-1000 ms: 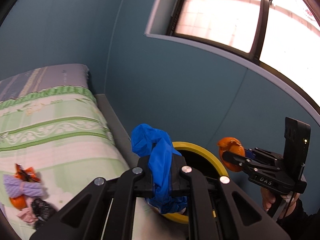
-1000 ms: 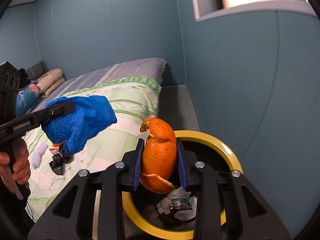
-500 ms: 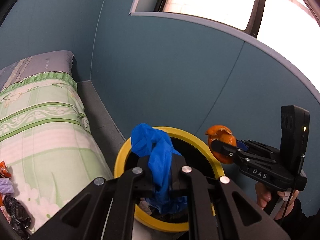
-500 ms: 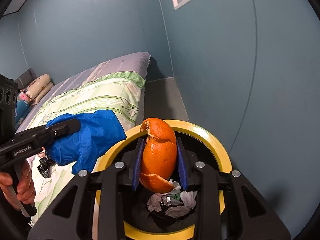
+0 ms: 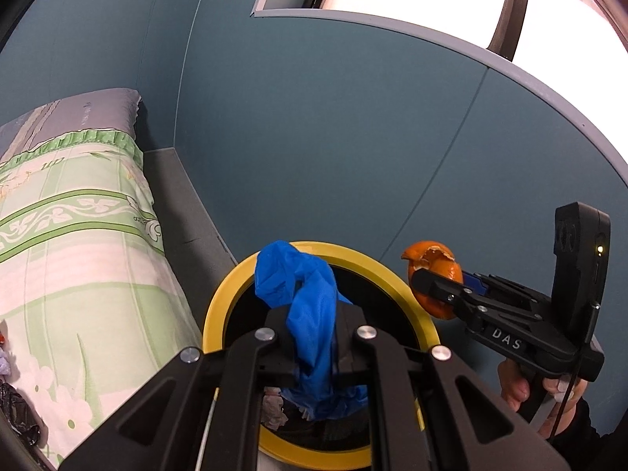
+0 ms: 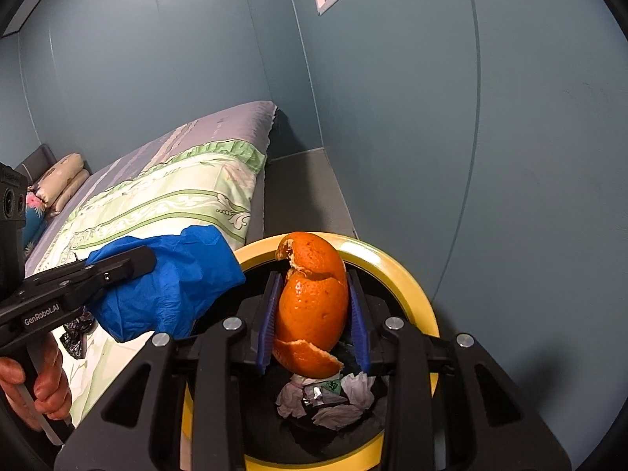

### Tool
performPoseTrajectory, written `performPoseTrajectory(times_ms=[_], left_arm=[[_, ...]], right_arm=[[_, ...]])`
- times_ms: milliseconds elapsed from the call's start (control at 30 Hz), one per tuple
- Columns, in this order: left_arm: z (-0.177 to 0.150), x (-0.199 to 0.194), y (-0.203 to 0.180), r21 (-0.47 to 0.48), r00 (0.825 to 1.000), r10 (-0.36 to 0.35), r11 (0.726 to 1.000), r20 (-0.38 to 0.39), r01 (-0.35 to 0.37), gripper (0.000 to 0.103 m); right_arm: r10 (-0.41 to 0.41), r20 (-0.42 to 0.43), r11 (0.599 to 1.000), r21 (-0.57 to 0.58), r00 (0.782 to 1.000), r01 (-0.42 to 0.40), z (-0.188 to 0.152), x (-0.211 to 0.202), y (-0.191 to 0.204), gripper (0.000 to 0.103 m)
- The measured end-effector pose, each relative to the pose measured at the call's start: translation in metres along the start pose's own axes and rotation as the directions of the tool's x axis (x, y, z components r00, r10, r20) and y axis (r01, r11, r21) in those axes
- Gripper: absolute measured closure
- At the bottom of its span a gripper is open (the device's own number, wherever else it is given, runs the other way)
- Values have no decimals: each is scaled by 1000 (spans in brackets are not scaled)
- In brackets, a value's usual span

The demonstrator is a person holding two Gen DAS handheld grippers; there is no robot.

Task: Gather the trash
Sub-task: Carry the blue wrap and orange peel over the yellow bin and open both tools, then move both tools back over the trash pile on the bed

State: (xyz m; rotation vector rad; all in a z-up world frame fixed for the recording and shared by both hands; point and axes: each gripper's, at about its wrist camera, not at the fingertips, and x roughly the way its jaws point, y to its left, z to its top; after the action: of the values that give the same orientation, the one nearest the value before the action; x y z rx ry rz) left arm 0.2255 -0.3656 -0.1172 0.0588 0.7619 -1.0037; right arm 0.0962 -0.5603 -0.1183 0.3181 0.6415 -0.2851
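Having swung from the bed [image 5: 78,235] over the bin [image 6: 416,286], we hold glove [image 5: 306,298] and peel [image 6: 314,306] clenched in our jaws, ready for release.

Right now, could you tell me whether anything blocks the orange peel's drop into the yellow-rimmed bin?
Nothing visible does. The right tongs hold the orange peel over the open bin, with only crumpled paper at the bottom. The blue glove in the left tongs hangs to one side.

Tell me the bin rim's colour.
Yellow; the rim shows best in the right wrist view.
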Motion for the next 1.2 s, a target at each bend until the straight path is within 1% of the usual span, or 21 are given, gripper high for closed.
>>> performPoseTrajectory(times_ms=[33,67,100,167,200,233,300,433,500,567,633,700,800,900,1000,1033,1067,1100,1167,1200], left_arm=[[0,-1,-1,0,1000,2,1000,5,-2,93],[-1,-2,-2,0,1000,9,1000,8,-9,82],[-2,-4,-3,-1,1000,16,1000,16,-16,66],[-2,-9,-2,-17,999,32,999,41,-32,47],[-1,-10,0,-25,998,31,999,48,-29,44],[0,-12,1,-34,998,27,999,52,-25,44],[1,-16,3,-39,998,35,999,58,-32,42],[3,-30,10,-45,995,58,998,81,-54,41],[4,-40,18,-55,993,69,996,91,-65,41],[3,-55,26,-54,989,103,994,110,-98,41],[1,-73,38,-56,981,147,988,129,-141,40],[-3,-88,50,-68,974,175,984,142,-167,37],[-10,-119,75,-100,956,246,967,161,-232,34],[-21,-151,101,-139,928,330,941,171,-309,31],[-34,-184,126,-178,895,411,907,174,-382,27],[-41,-199,137,-192,874,452,887,177,-420,25],[-45,-209,142,-203,862,474,875,177,-440,23],[-49,-219,149,-217,850,497,862,174,-459,22],[-61,-243,169,-259,825,542,830,163,-494,21],[-65,-251,177,-276,815,558,817,158,-506,20]], right_arm=[[2,1,1000,1,1000,-2,0,-1,0,69],[2,3,1000,4,1000,-2,0,-1,0,69],[0,7,1000,7,1000,0,0,-2,0,67],[-5,12,1000,11,1000,5,0,-3,-1,62],[-14,18,1000,12,1000,13,1,-4,-1,59],[-18,21,1000,14,1000,18,1,-4,-2,57],[-22,24,1000,20,999,21,1,-6,-3,56],[-32,38,999,18,999,32,0,-12,-2,56],[-23,44,1000,15,999,22,1,-17,2,55],[-14,53,1000,4,998,14,1,-21,10,54],[12,62,1000,-12,998,-12,1,-27,21,50],[47,65,998,-34,997,-45,2,-30,37,48],[96,62,993,-79,993,-91,0,-32,65,45],[157,53,980,-129,986,-149,-1,-32,99,40],[214,36,962,-178,976,-205,-7,-33,135,36],[235,31,956,-190,971,-226,-8,-34,146,32],[257,26,948,-202,966,-246,-9,-34,158,30],[279,22,939,-216,960,-267,-12,-34,171,26],[311,14,923,-241,950,-299,-16,-33,192,23],[329,10,914,-253,944,-316,-19,-33,205,20]])
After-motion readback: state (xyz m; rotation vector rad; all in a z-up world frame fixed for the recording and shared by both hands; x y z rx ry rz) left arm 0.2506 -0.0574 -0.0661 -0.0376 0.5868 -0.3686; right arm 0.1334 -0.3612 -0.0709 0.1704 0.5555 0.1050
